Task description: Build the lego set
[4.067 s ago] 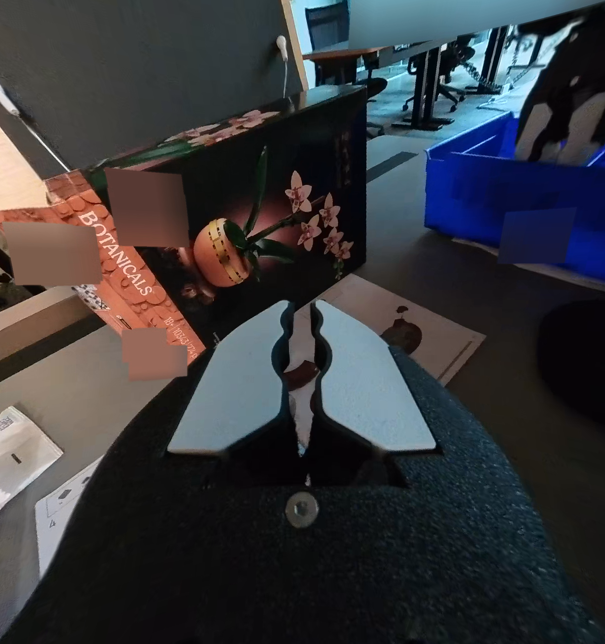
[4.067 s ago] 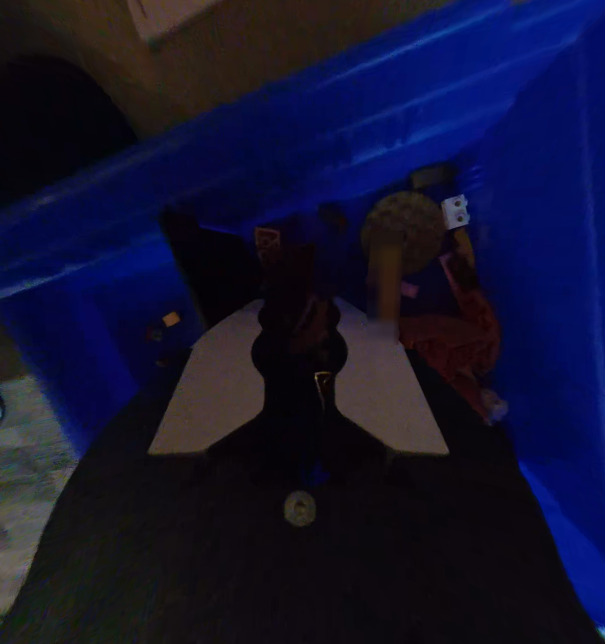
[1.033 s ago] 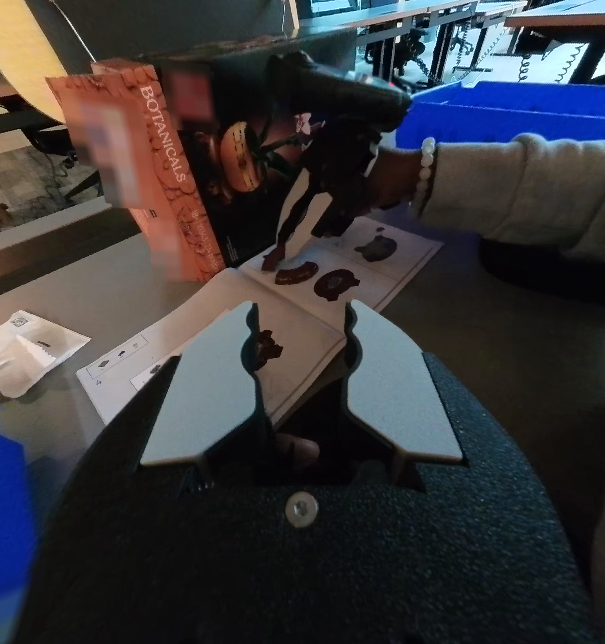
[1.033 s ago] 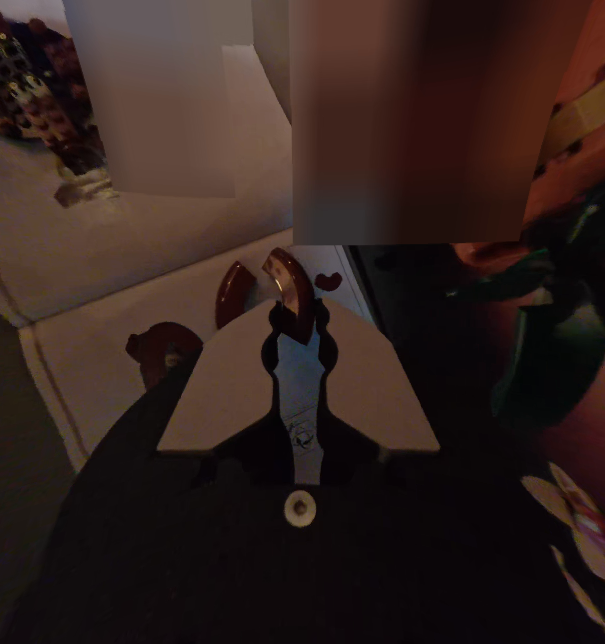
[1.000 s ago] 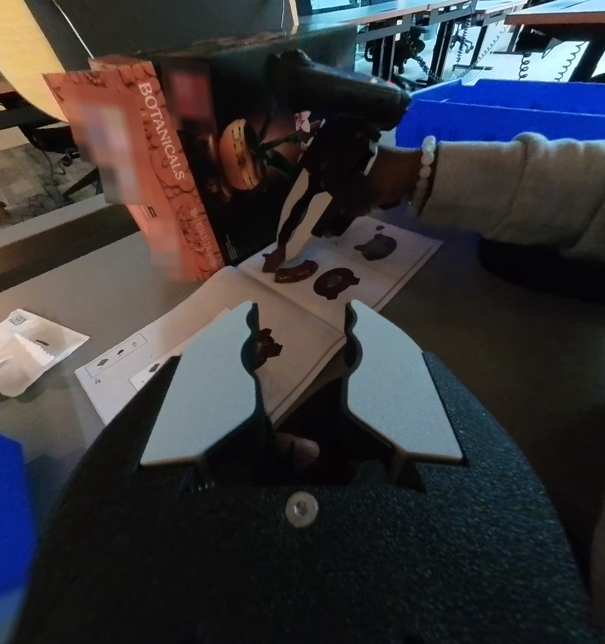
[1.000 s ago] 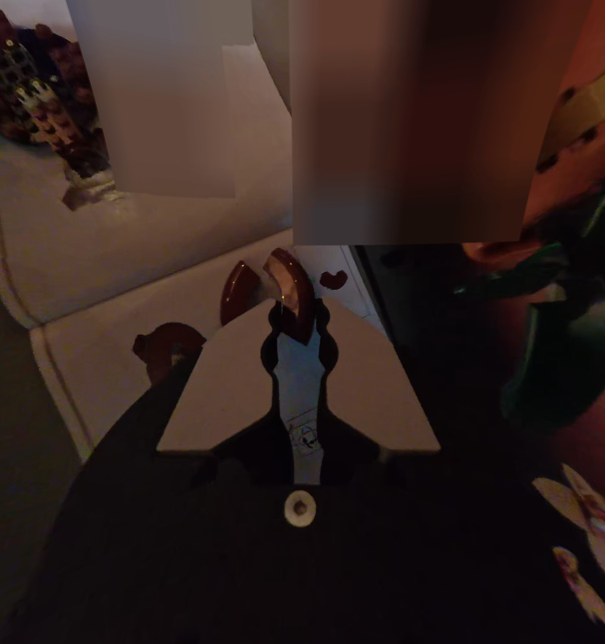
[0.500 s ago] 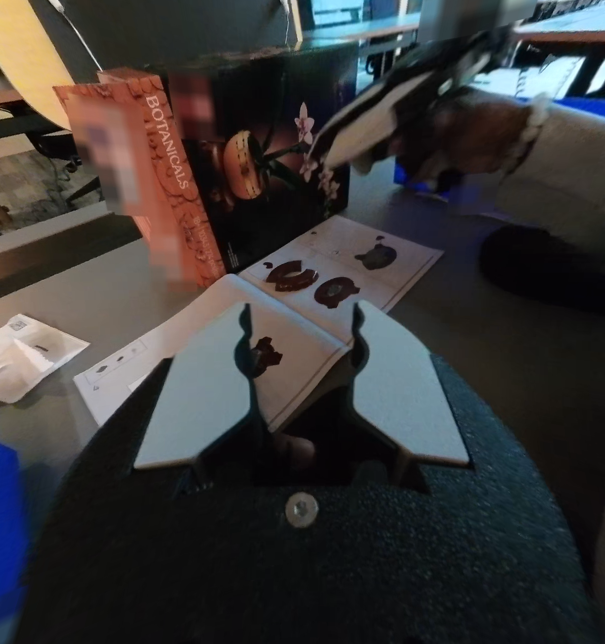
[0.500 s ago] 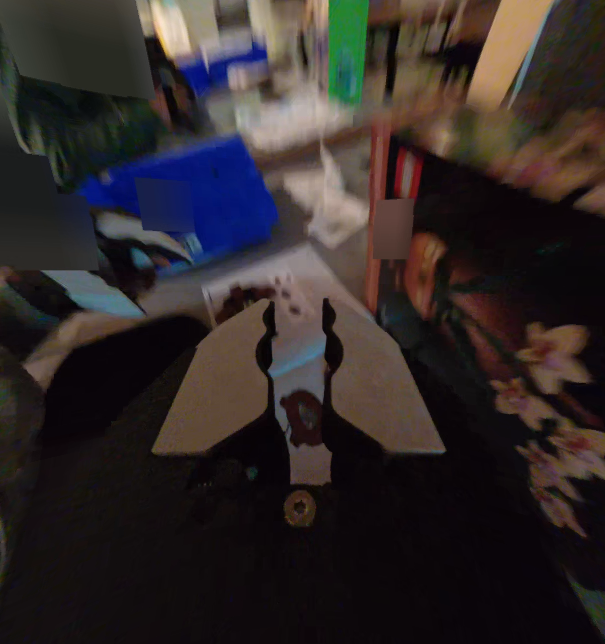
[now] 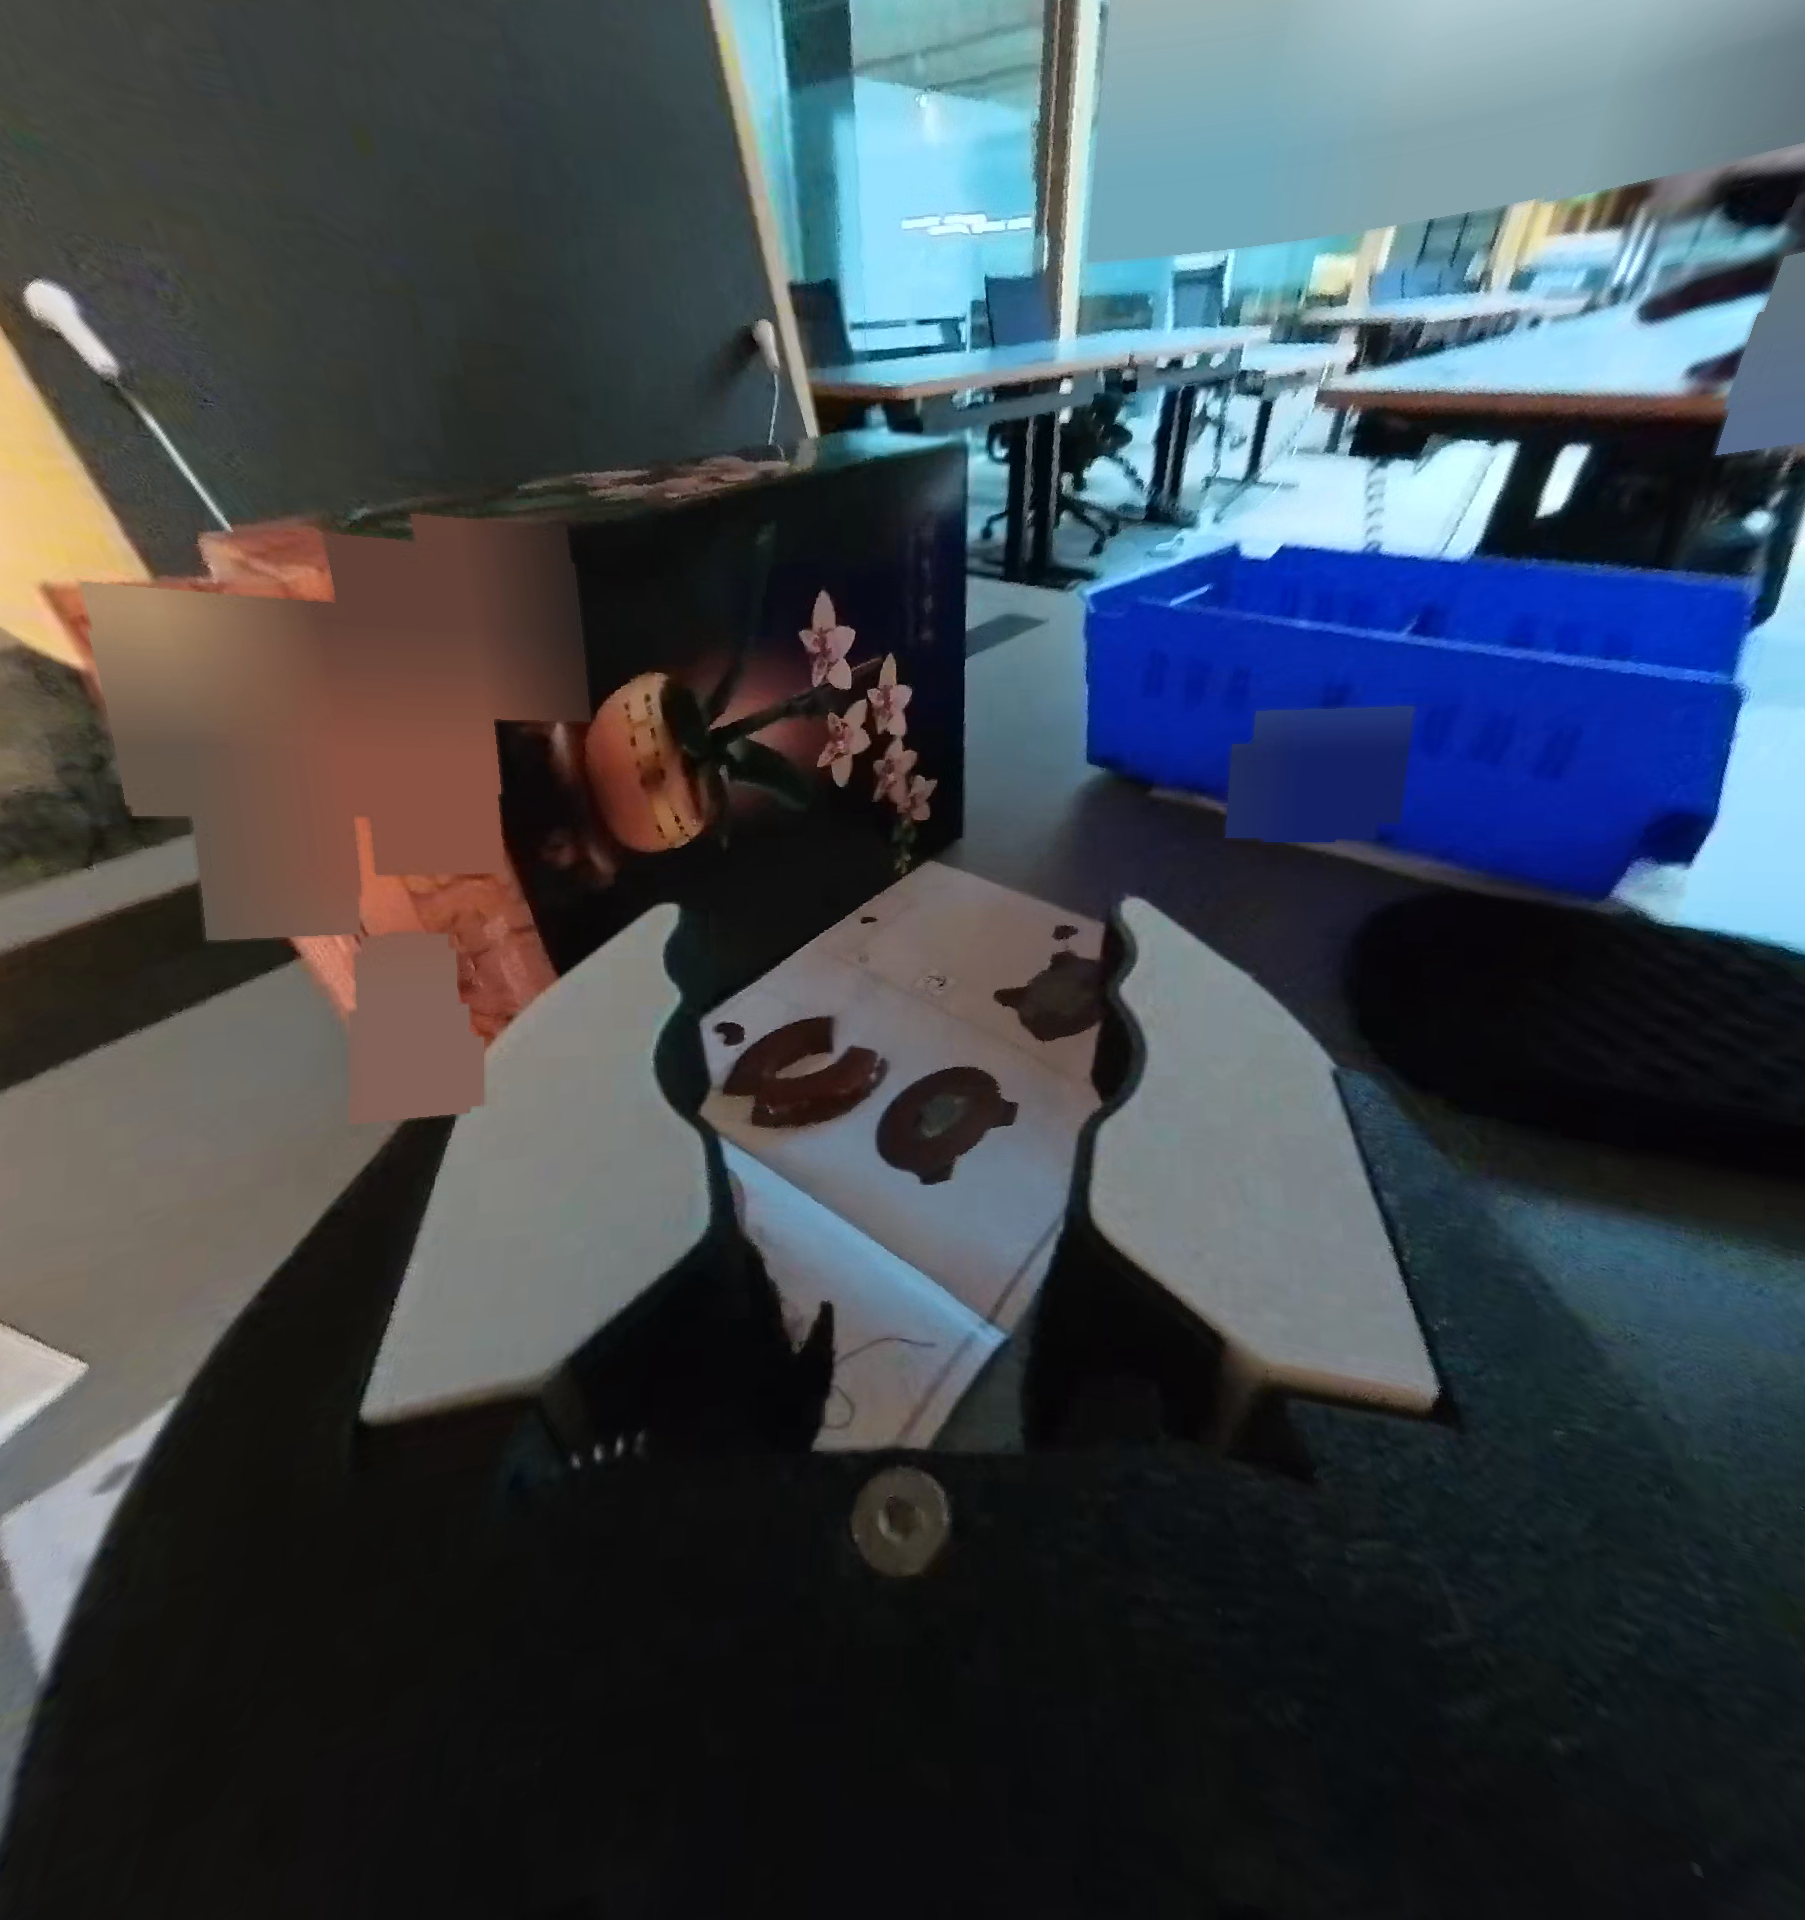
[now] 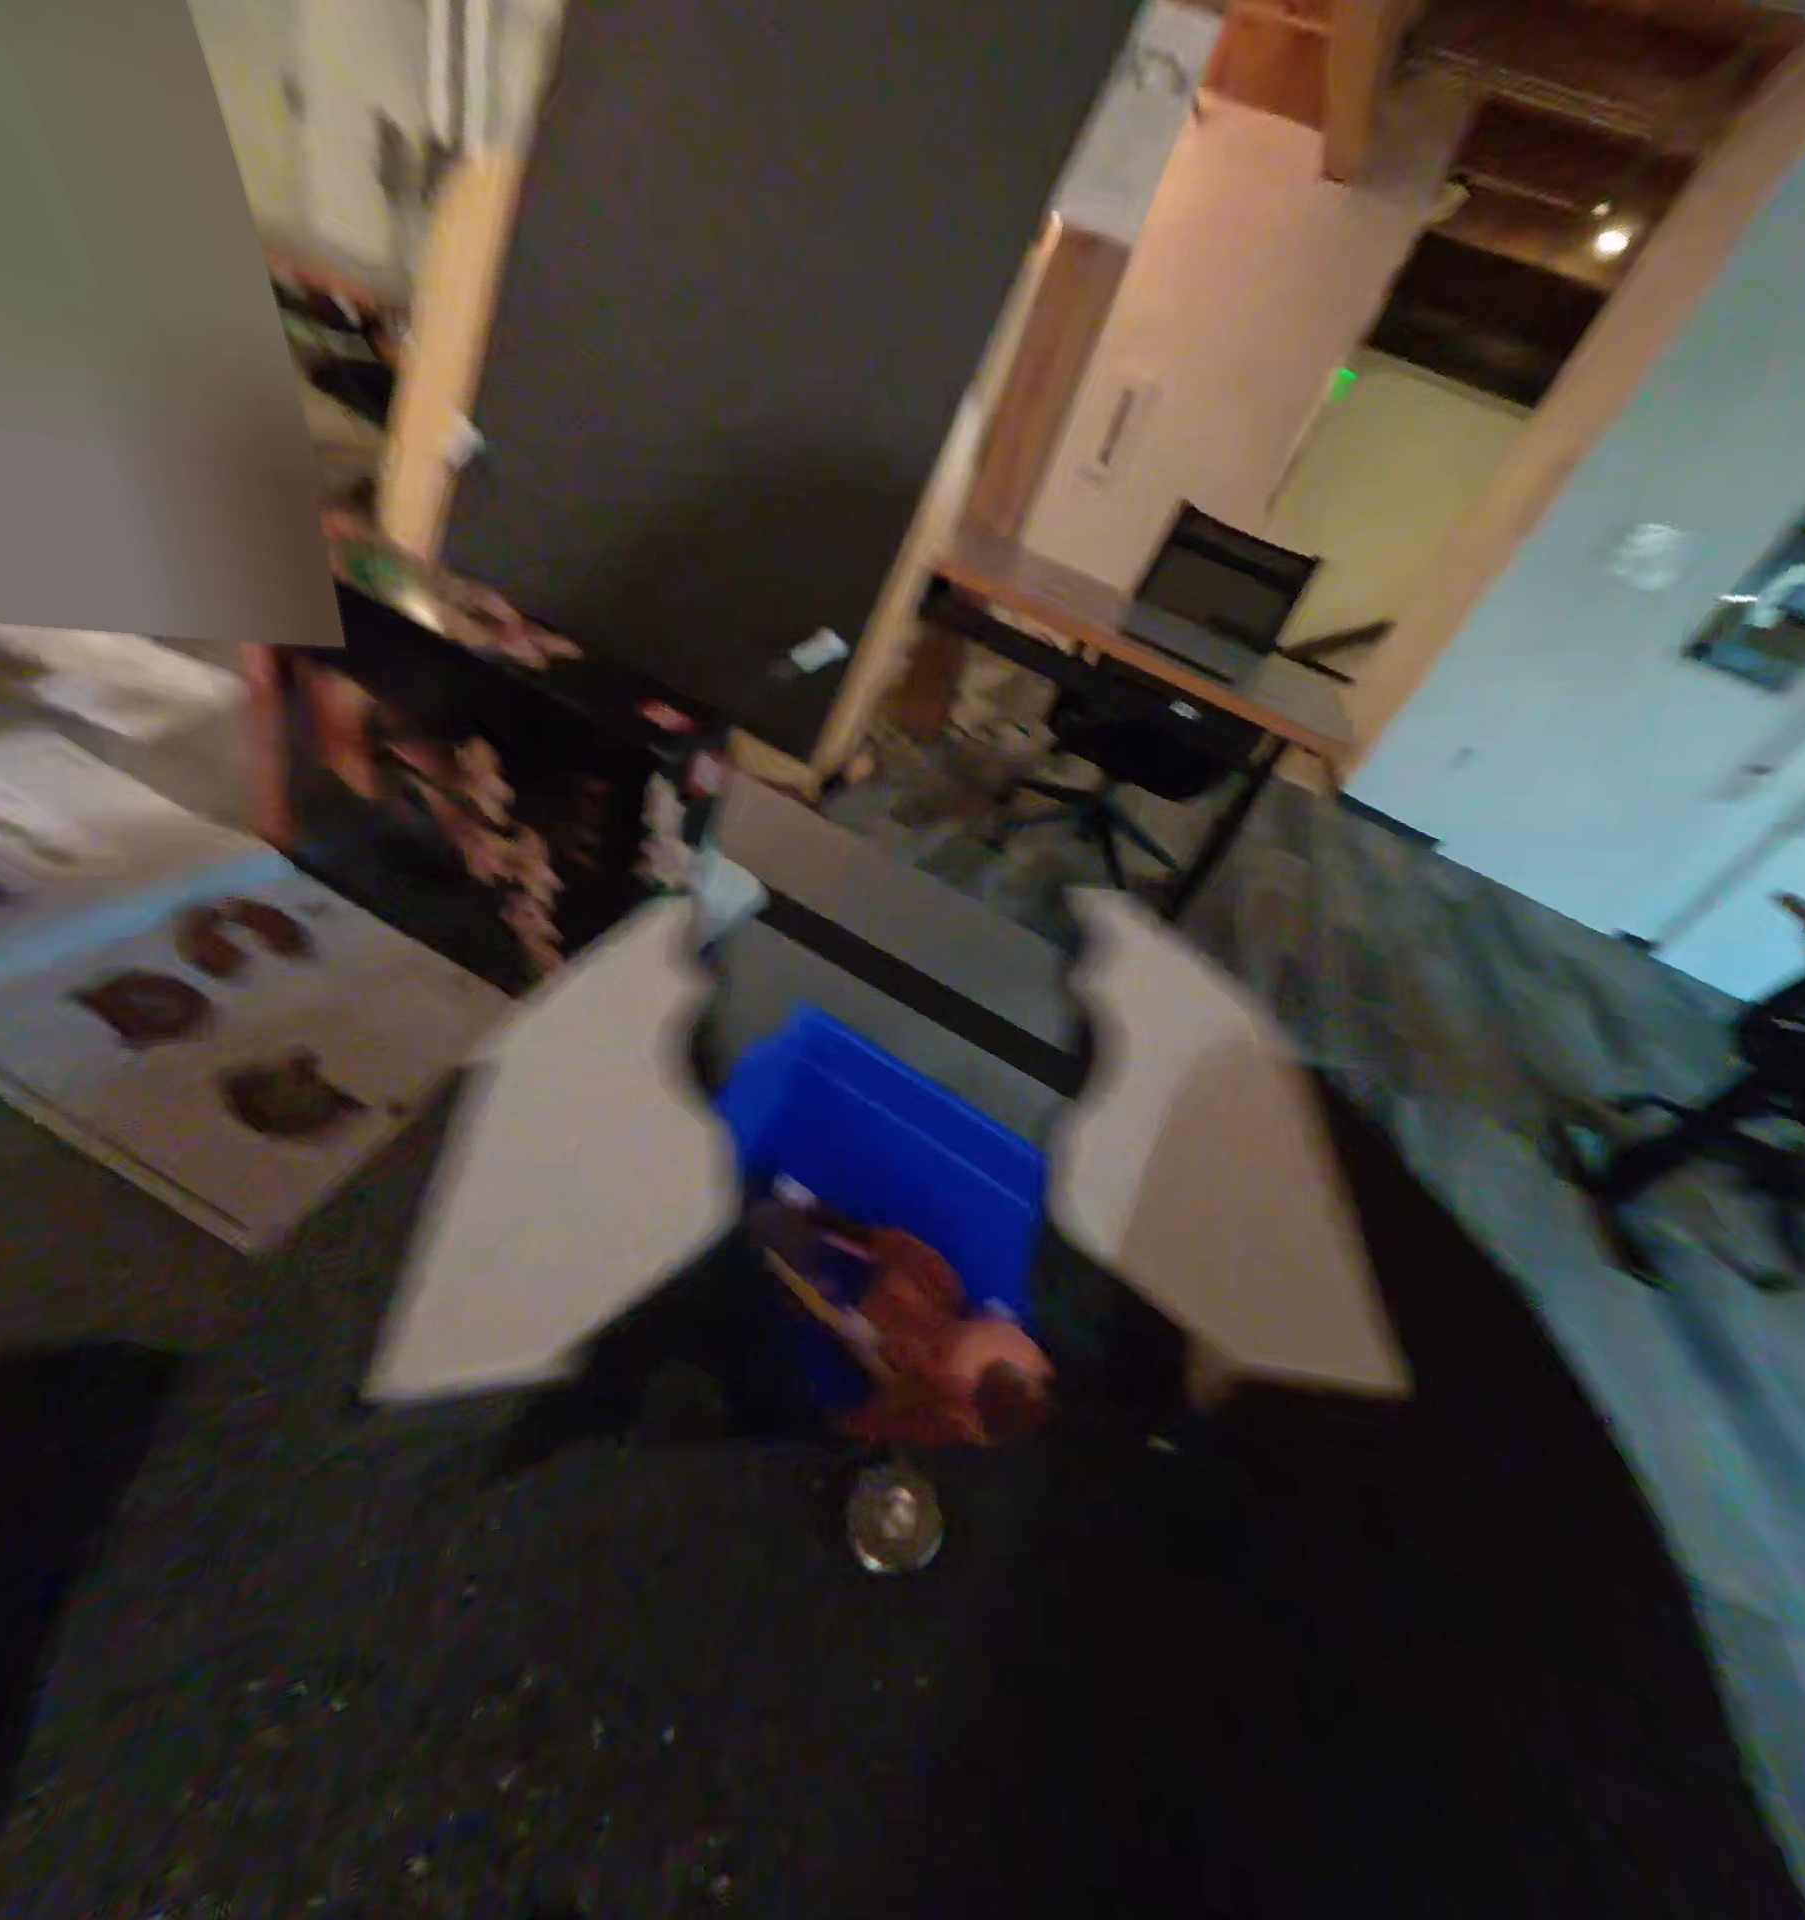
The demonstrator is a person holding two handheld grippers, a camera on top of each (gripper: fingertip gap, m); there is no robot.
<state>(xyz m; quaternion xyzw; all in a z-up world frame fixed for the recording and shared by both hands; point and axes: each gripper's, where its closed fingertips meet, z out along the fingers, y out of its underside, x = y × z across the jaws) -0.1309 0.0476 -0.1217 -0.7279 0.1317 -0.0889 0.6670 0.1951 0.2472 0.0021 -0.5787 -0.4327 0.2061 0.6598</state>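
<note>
Wall: a dark grey panel (image 9: 378,260) with pale wood edging stands behind the grey surface (image 9: 139,1122).
Furniture: long wood-topped desks on black legs (image 9: 1033,384) and black office chairs (image 9: 1012,312) (farther back).
Floor: mottled grey carpet (image 10: 1500,987).
Light: daylight through a glass partition (image 9: 939,156); a small ceiling spot (image 10: 1612,241).

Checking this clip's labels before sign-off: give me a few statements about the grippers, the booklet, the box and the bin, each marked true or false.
1. The left gripper is open, gripping nothing. True.
2. The booklet lies closed. False: it lies open, brown parts pictured on its pages.
3. The flower-printed box stands behind the booklet. True.
4. The blue bin is stacked on the box. False: it sits on the table, apart from the box.
5. The right gripper is shut. False: its fingers are spread.
</note>
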